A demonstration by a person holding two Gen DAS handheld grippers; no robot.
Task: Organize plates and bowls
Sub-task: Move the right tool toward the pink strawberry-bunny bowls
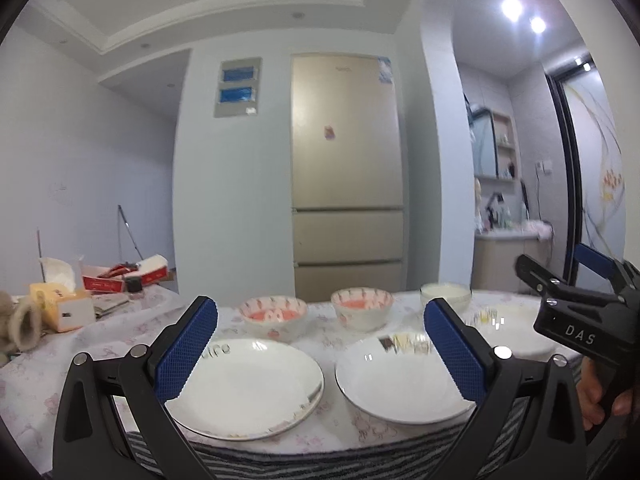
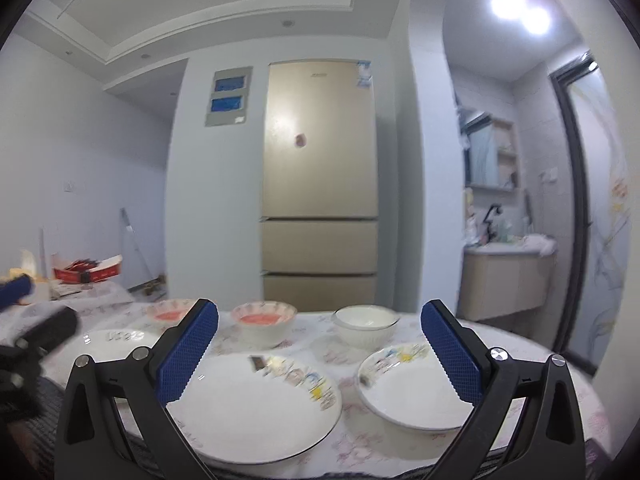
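Three white plates lie in a row near the table's front edge: a left plate [image 1: 248, 388] [image 2: 116, 338], a middle plate [image 1: 400, 380] [image 2: 260, 404] and a flower-rimmed right plate [image 2: 412, 384]. Behind them stand two pink-patterned bowls [image 1: 274, 316] [image 1: 362, 306] and a white bowl [image 1: 446, 294] [image 2: 366, 324]. My left gripper [image 1: 320, 344] hovers open just before the left and middle plates and holds nothing. In front of the middle and right plates, my right gripper [image 2: 320, 344] is likewise open with nothing in it. Its black housing [image 1: 576, 320], held by a hand [image 1: 596, 392], shows at the right of the left wrist view.
A floral cloth covers the table [image 1: 120, 332]. At its far left sit a tissue box [image 1: 64, 300], a red box [image 1: 116, 280] and a plush toy [image 1: 20, 324]. A gold fridge [image 1: 346, 168] stands behind the table, and a bathroom counter [image 2: 508, 280] lies to the right.
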